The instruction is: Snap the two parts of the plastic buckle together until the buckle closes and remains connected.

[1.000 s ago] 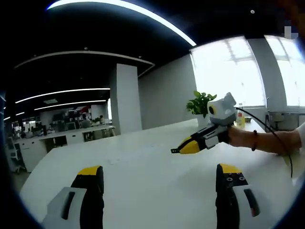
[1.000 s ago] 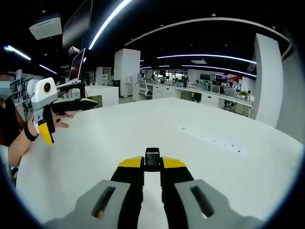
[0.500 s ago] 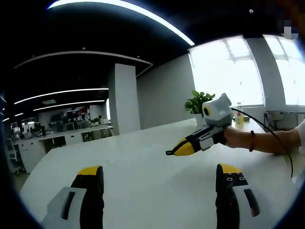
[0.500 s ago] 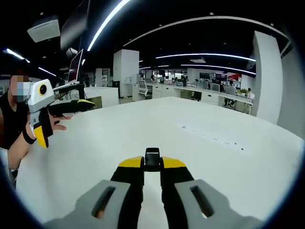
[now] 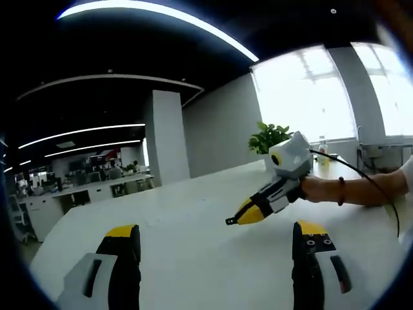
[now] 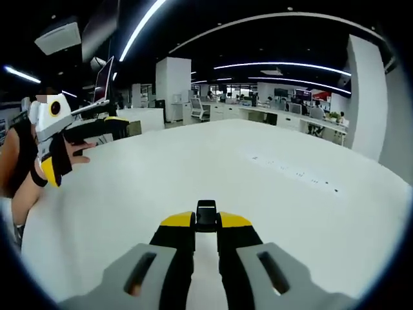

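Buckle part (image 6: 206, 215), a small black plastic piece with a squarish outline, sits pinched between the yellow tips of the right gripper (image 6: 206, 221), whose jaws are drawn together on it with only a narrow slit between them; the piece projects just past the tips, above the white table (image 6: 193, 174). Whether it is one half of the buckle or more cannot be told at this size. In the left gripper view the right gripper (image 5: 240, 216) enters from the right, held by a hand (image 5: 322, 189) with a dark band at the wrist and a thin black cable trailing behind; its yellow nose tapers to a small dark point, too small to resolve. The left gripper (image 5: 215, 236) has its two jaws standing wide apart, black with yellow caps and grey moulded bodies, and nothing lies between them. In the right gripper view the left gripper (image 6: 110, 123) appears at the left edge, white-bodied with a yellow handle part, its dark jaw reaching out over the table edge. The table surface is smooth, matt and white, with a faint row of small dark marks (image 6: 293, 173). Beyond it stand a potted green plant (image 5: 270, 137) before bright windows, a white square column (image 5: 163, 137), and rows of office desks (image 6: 271, 116) under long curved ceiling lights.
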{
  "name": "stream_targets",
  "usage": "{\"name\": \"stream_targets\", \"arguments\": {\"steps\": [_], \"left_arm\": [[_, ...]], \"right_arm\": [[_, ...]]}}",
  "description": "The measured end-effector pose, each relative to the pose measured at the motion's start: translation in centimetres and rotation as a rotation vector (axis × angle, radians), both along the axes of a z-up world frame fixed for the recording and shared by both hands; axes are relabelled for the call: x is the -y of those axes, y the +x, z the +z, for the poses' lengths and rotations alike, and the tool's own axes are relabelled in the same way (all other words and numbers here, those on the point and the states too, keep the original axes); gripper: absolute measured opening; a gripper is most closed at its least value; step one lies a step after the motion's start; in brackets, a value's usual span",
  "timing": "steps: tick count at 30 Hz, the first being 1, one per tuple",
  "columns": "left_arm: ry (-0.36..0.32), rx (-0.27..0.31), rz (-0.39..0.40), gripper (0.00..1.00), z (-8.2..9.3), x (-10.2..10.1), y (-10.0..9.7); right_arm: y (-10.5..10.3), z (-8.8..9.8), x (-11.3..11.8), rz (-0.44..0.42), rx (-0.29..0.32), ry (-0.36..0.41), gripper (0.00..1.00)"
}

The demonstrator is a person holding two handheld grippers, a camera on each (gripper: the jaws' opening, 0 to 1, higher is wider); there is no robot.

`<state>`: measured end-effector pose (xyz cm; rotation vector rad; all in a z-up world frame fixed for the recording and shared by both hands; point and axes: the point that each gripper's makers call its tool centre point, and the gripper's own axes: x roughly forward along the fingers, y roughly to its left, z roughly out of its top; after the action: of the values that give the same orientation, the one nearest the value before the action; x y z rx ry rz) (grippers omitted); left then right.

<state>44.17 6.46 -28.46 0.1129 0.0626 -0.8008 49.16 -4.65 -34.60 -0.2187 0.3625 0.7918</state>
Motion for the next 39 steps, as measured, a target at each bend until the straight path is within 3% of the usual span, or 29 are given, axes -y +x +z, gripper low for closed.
{"name": "stream_targets", "arguments": {"steps": [2,10,20,31,39], "left_arm": [[-0.001,-0.001,-0.001,0.99,0.0,0.0,0.0],[0.012,0.011,-0.004,0.99,-0.1,0.2,-0.2],[0.013,0.008,-0.013,0.99,-0.2,0.2,-0.2],[0.036,0.012,-0.021,0.98,-0.5,0.4,-0.3],[0.035,0.008,-0.020,0.98,-0.6,0.4,-0.1]], "right_arm": [[0.3,-0.7,0.1,-0.004,-0.007,-0.037,0.10],[1.0,-1.5,0.5,-0.009,-0.035,-0.061,0.10],[-0.2,-3.0,0.8,-0.006,-0.071,-0.077,0.10],[0.8,-3.2,1.0,-0.007,-0.086,-0.082,0.11],[0.0,-3.2,0.7,0.037,-0.084,-0.076,0.11]]}}
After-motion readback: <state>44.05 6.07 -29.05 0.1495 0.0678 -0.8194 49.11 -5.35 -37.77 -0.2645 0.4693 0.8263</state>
